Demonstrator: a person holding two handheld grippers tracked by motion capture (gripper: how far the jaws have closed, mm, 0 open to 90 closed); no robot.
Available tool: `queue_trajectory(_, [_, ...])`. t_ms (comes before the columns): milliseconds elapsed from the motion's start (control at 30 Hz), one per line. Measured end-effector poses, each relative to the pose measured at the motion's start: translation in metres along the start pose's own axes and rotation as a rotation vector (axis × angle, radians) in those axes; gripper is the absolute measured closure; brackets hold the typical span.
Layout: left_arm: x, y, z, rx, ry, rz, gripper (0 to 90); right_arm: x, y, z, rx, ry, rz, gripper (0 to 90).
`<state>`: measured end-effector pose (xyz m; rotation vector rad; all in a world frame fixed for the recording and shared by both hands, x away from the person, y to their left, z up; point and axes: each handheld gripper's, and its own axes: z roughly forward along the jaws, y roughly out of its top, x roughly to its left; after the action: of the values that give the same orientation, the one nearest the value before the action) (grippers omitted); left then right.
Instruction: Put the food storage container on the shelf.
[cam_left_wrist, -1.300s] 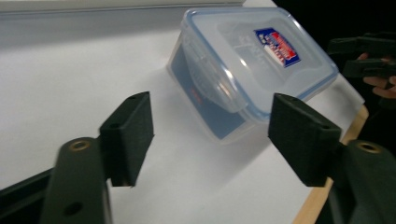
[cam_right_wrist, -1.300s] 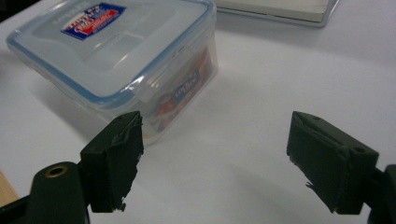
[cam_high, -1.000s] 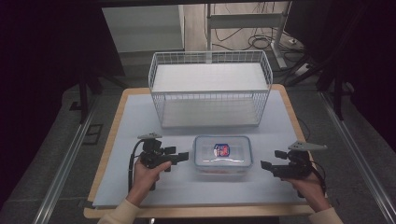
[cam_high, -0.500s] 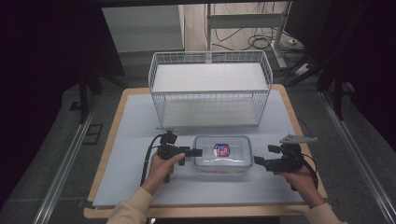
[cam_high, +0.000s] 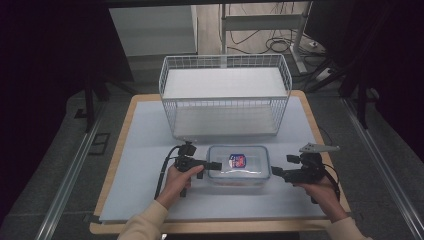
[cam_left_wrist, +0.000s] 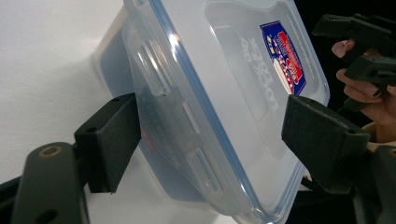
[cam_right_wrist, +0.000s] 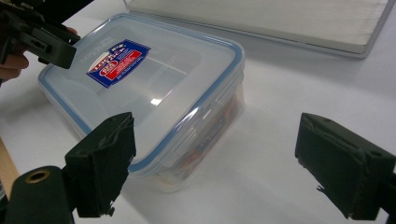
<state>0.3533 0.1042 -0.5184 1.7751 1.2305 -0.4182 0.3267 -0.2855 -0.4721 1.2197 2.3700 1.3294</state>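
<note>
My left hand-held gripper (cam_high: 216, 165) has its jaws spread wide, straddling the left end of the clear plastic container (cam_high: 238, 165). In the left gripper view one jaw sits right against the container's (cam_left_wrist: 224, 107) end wall beneath the lid rim, while the other hangs just over the lid without pressing on it, as far as I can tell. So it is open around the box, not clamped.

My right hand-held gripper (cam_high: 275, 172) is open wide too. In the right gripper view the near corner of the container (cam_right_wrist: 149, 98) lies just ahead of my left-side jaw, and the other jaw stands well apart over bare bench. In the high view its jaw tips sit just beside the container's right end; I cannot tell whether they touch.

The container rests flat on the white sheet covering the bench (cam_high: 140, 165), near the front edge, between my two hands, lid on. The lid has a blue seal line and one red-and-blue label (cam_high: 238, 161).

Counted: one container, one label on it, two hand-held grippers, one in my left hand (cam_high: 176, 181) and one in my right hand (cam_high: 320, 192). One white wire basket (cam_high: 225, 95) stands behind the container, farther back on the bench and apart from it.
</note>
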Motion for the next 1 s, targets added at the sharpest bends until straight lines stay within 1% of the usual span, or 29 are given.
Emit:
queue_trajectory(67, [0.000,0.000,-0.002,-0.009,0.004,0.004,22.4,0.000,0.000,0.000,0.001,0.002,0.005,12.4])
queue_trajectory(133, [-0.001,-0.001,-0.003,-0.015,0.004,0.005,26.2,-0.001,0.001,0.001,0.004,0.011,0.020,12.4])
queue_trajectory(233, [0.001,-0.002,-0.004,-0.022,-0.007,-0.005,27.6,-0.004,0.003,0.004,0.012,0.034,0.070,12.4])
queue_trajectory(267, [0.002,-0.002,-0.004,-0.023,-0.010,-0.007,28.6,-0.007,0.005,0.007,0.026,0.056,0.106,12.4])
queue_trajectory(333, [0.003,-0.002,-0.005,-0.025,-0.017,-0.009,29.0,-0.008,0.006,0.008,0.033,0.064,0.113,12.4])
queue_trajectory(400, [0.004,-0.002,-0.005,-0.024,-0.022,-0.010,29.7,-0.010,0.008,0.014,0.060,0.083,0.143,12.4])
queue_trajectory(467, [0.005,-0.002,-0.005,-0.025,-0.025,-0.009,30.2,-0.014,0.010,0.025,0.084,0.116,0.179,12.4])
queue_trajectory(500, [0.005,-0.002,-0.006,-0.025,-0.025,-0.009,30.2,-0.014,0.010,0.025,0.084,0.116,0.179,12.4])
queue_trajectory(533, [0.005,-0.002,-0.006,-0.024,-0.026,-0.008,30.3,-0.015,0.011,0.027,0.091,0.125,0.191,12.4])
queue_trajectory(567, [0.005,-0.002,-0.006,-0.023,-0.028,-0.007,30.4,-0.016,0.011,0.031,0.096,0.139,0.204,12.4])
queue_trajectory(700, [0.006,-0.002,-0.006,-0.019,-0.036,-0.005,30.8,-0.018,0.014,0.042,0.119,0.157,0.225,13.2])
queue_trajectory(800, [0.007,-0.002,-0.007,-0.018,-0.043,0.002,30.9,-0.019,0.014,0.045,0.129,0.159,0.231,13.9])
queue_trajectory(833, [0.008,-0.002,-0.007,-0.017,-0.045,0.009,30.9,-0.020,0.014,0.047,0.136,0.161,0.241,14.3])
queue_trajectory(867, [0.008,-0.002,-0.007,-0.015,-0.046,0.006,31.0,-0.022,0.013,0.050,0.143,0.175,0.256,14.7])
queue_trajectory(900, [0.008,-0.002,-0.007,-0.014,-0.048,0.007,31.0,-0.022,0.013,0.050,0.143,0.175,0.256,14.7])
queue_trajectory(967, [0.008,-0.002,-0.007,-0.014,-0.051,0.011,31.1,-0.025,0.013,0.053,0.150,0.205,0.276,15.3])
queue_trajectory(1000, [0.008,-0.002,-0.007,-0.014,-0.051,0.011,31.2,-0.025,0.013,0.053,0.150,0.205,0.276,15.3])
